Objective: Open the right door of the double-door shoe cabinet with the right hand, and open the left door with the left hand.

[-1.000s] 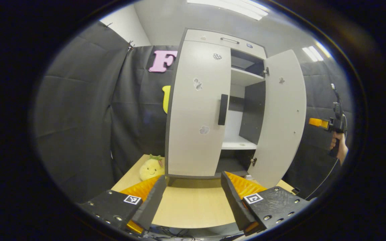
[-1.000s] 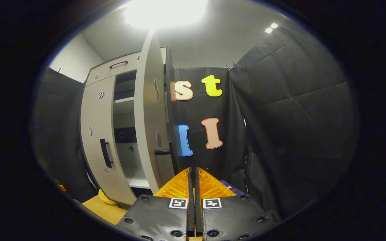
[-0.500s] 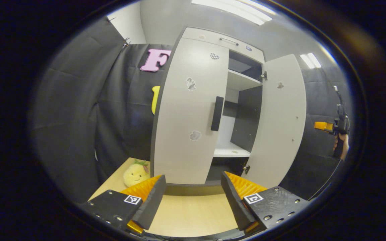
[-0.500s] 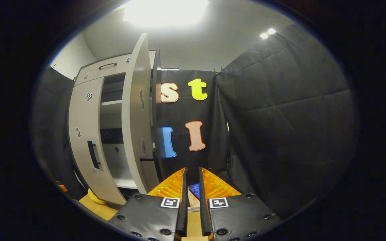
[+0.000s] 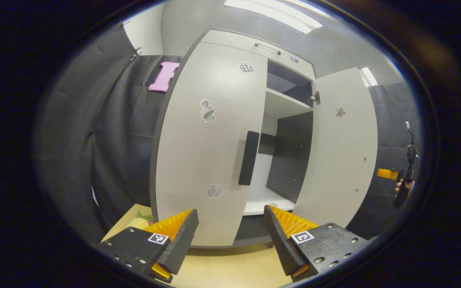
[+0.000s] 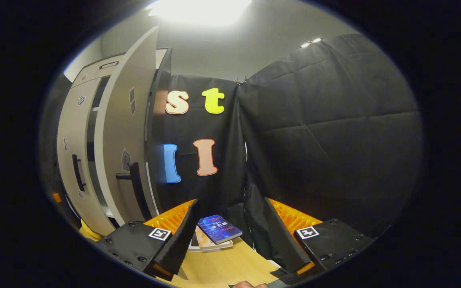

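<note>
Worktop: shoe cabinet, right door open, left door shut. Left gripper and right gripper: fingers apart, empty. Risk: misaligned approach slipping off handle.

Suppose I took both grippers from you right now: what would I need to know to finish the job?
Left gripper: open, empty, facing the closed left door, short of its black handle.
Right gripper: open, empty, off the cabinet's right side, pointing at the booth wall above some books.
Done: right door is swung open, shelves showing.
Left: bring the left gripper's fingers around the left door's handle, close them, and pull that door open.
</note>
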A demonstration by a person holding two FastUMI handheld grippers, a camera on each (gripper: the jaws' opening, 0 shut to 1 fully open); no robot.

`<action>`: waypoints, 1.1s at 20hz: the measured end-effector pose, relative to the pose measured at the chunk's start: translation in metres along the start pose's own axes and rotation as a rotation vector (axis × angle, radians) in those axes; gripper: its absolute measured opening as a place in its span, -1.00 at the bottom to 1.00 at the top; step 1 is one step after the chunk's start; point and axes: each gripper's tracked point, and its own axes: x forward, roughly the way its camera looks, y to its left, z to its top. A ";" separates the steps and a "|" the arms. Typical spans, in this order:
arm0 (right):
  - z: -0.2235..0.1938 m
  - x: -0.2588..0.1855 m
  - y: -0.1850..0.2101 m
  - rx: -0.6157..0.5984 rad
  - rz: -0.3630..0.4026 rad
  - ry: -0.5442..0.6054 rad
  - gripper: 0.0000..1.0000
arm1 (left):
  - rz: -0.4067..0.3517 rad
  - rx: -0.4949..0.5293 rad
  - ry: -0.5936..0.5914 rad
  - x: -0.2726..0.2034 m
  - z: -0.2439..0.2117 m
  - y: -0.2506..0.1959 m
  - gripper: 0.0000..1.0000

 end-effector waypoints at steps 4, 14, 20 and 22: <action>-0.009 0.029 -0.004 0.001 -0.007 0.009 0.95 | 0.040 0.054 -0.025 0.048 0.027 -0.005 0.87; -0.023 0.103 -0.011 0.047 0.010 0.034 0.96 | 0.129 0.092 -0.085 0.126 0.065 -0.017 0.83; -0.028 0.133 -0.021 0.060 0.024 0.041 0.96 | 0.170 0.118 -0.090 0.153 0.068 -0.030 0.61; -0.031 0.142 -0.025 0.066 0.023 0.048 0.96 | 0.192 0.119 -0.087 0.160 0.069 -0.031 0.61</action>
